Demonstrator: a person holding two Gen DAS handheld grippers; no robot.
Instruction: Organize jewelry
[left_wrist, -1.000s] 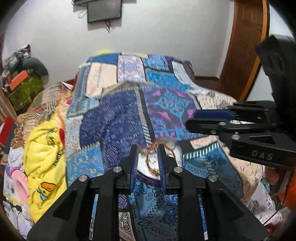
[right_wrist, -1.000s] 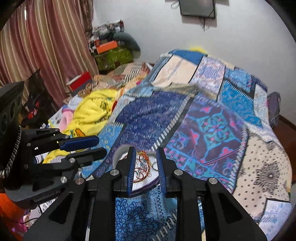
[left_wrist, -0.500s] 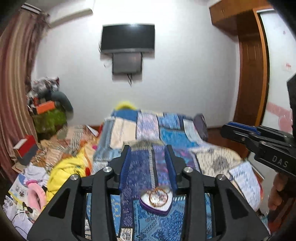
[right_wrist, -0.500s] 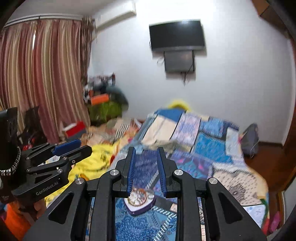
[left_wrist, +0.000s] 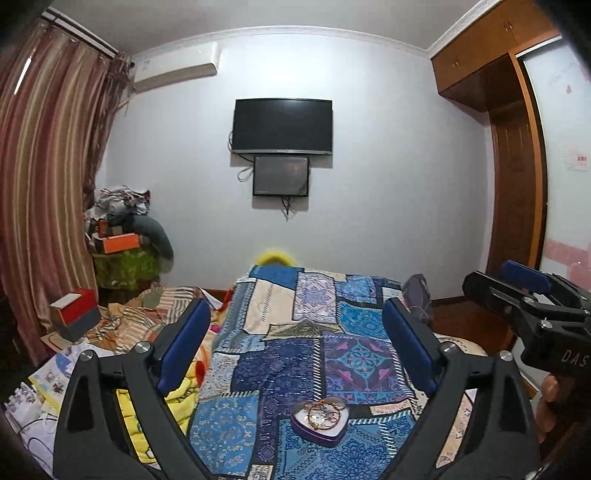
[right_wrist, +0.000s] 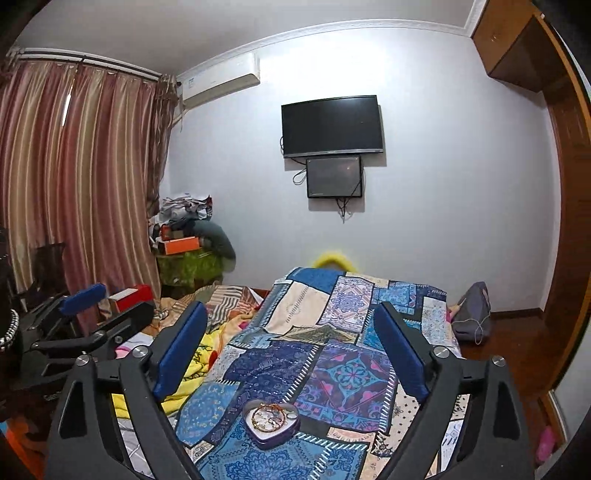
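Observation:
A purple heart-shaped tin (left_wrist: 320, 421) lies open on the patchwork bedspread (left_wrist: 295, 354), with beaded bracelets (left_wrist: 322, 412) coiled inside. It also shows in the right wrist view (right_wrist: 270, 423) with the bracelets (right_wrist: 269, 415) in it. My left gripper (left_wrist: 295, 350) is wide open and empty, held well back and above the tin. My right gripper (right_wrist: 290, 347) is wide open and empty too, also back from the tin. The right gripper shows at the right edge of the left wrist view (left_wrist: 524, 291), and the left gripper at the left of the right wrist view (right_wrist: 92, 310).
A yellow blanket (left_wrist: 184, 391) and loose clothes lie left of the bedspread. A red box (left_wrist: 75, 314) and a cluttered pile (left_wrist: 122, 236) stand by the striped curtain (left_wrist: 44, 206). A TV (left_wrist: 282, 125) hangs on the far wall. A wooden wardrobe (left_wrist: 513, 206) stands at the right.
Both grippers have pulled back and up from the tin and tilted toward the room. Their jaws have gone from narrow to wide open. The tin and bracelets stay on the bed.

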